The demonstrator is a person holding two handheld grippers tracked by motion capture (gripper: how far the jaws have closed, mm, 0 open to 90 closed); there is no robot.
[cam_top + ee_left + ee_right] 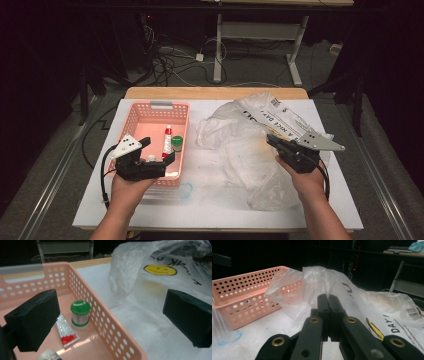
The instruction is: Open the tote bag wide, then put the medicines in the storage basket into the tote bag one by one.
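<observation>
A fold of the plastic bag (322, 282) is pinched in the clenched right tongs (328, 298), beside the pink basket (131, 120), seemingly for lifting. The left tongs (110, 320) are held released over the basket's rim.

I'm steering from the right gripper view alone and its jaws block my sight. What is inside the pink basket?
Observer: A green-capped bottle stands beside a red and white tube in the pink basket.
Operator: Where is the left gripper?
Observer: The left gripper hangs over the basket's near end, jaws wide apart with nothing between them.
Operator: Any print on the bag that I can't see?
Observer: A yellow smiley face on the plastic bag, whose film the right gripper pinches.
</observation>
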